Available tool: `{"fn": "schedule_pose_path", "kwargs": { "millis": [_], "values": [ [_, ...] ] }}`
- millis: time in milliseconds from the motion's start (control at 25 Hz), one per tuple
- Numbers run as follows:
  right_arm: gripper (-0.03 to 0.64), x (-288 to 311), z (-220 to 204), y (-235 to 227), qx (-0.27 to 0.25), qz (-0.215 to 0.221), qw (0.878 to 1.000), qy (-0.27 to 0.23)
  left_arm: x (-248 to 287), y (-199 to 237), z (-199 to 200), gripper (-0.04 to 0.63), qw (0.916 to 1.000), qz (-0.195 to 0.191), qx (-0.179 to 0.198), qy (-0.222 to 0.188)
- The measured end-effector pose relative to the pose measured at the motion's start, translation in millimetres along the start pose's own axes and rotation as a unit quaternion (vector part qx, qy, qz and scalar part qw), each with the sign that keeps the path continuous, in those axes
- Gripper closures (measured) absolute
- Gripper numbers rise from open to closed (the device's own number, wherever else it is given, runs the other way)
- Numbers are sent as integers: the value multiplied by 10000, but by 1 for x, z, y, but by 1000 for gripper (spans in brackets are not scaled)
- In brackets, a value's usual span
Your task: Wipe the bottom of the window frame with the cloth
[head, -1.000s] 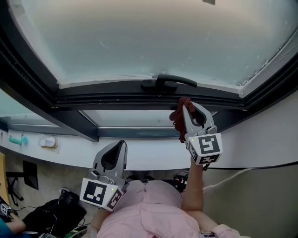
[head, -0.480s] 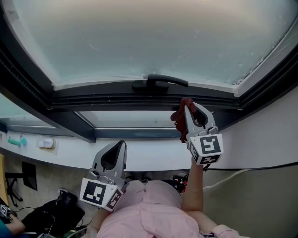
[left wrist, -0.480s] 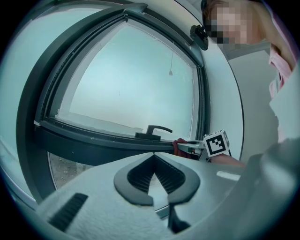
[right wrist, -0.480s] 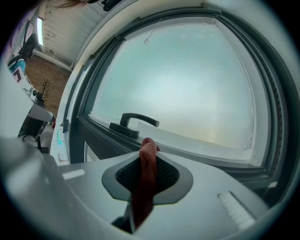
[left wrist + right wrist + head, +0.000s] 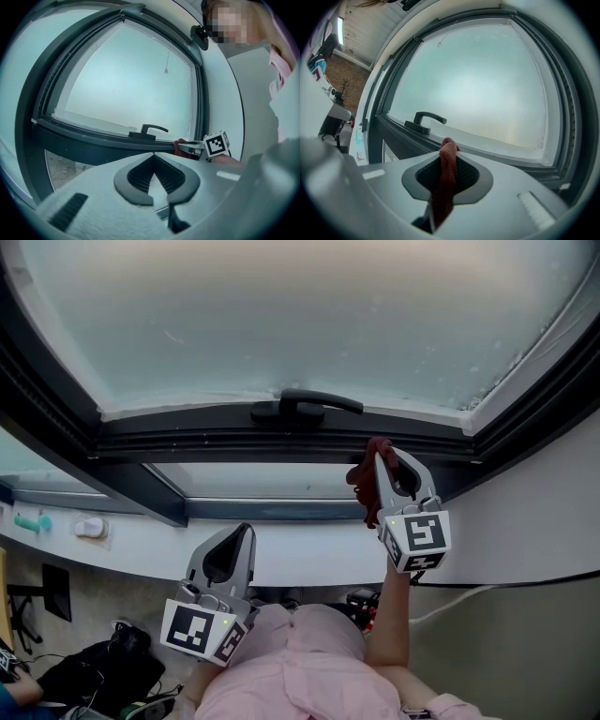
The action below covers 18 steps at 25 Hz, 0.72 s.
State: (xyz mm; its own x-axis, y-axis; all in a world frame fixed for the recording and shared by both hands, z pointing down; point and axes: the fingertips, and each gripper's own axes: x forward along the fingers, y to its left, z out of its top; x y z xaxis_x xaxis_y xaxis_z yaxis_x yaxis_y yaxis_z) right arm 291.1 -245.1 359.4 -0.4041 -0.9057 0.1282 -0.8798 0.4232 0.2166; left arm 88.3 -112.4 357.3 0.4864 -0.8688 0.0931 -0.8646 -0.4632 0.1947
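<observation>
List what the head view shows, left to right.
teal object → white object → left claw, shut and empty → window handle → right claw, shut on the red cloth

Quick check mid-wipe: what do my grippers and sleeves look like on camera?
The left gripper and right gripper are pale grey shells with dark ribbed jaw pads. Each carries a white cube with black square markers. The shirt is light pink.
</observation>
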Motion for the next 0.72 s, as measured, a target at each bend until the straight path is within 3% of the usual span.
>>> {"fn": "schedule_pose_path", "kwargs": {
  "millis": [720],
  "values": [
    [567,-11,-7,-26,-15,-22,10000,-47,12,-25,-7,597,10000,-17,-12,-17]
  ]
}}
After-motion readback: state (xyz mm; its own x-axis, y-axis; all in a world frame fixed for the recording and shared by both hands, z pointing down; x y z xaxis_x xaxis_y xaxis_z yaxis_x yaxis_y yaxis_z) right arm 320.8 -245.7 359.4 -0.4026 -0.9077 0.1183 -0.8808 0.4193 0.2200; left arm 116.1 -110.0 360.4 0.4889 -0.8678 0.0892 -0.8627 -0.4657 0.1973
